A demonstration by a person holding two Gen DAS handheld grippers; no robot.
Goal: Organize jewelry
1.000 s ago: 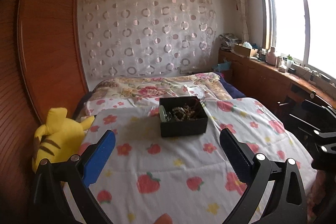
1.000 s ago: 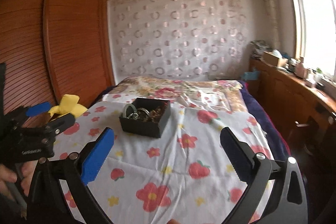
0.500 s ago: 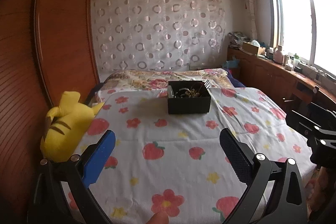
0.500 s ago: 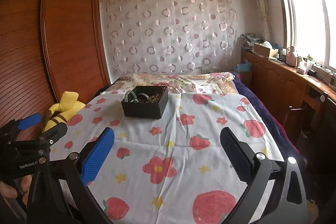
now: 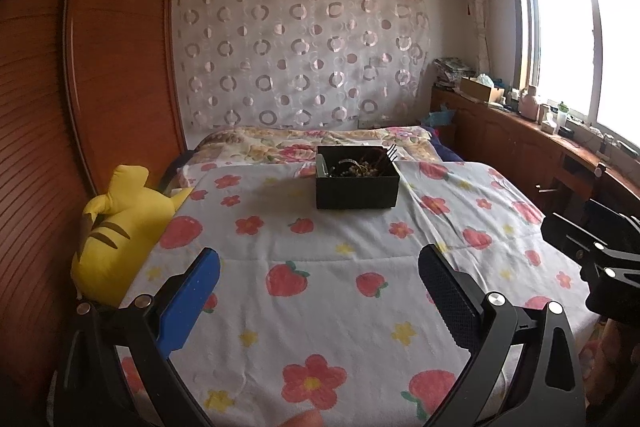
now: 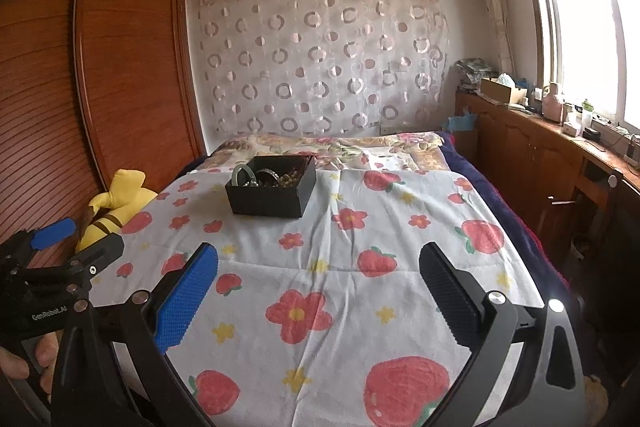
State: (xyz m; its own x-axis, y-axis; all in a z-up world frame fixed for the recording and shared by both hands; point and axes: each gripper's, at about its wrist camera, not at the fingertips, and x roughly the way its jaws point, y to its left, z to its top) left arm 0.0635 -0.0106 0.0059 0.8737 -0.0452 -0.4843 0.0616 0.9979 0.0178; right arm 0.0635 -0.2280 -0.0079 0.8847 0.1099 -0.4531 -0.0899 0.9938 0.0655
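A black open box full of tangled jewelry stands on the flowered bedspread, far ahead of both grippers. In the right wrist view the box holds a green bangle and beads. My left gripper is open and empty above the near part of the bed. My right gripper is open and empty too. The left gripper also shows at the left edge of the right wrist view.
A yellow plush toy lies at the bed's left edge against a wooden wardrobe. A wooden counter with clutter runs along the right under the window. A folded flowered quilt lies behind the box.
Both grippers have pulled back from the box and now sit lower and farther away over the near end of the bed. Both stay open.
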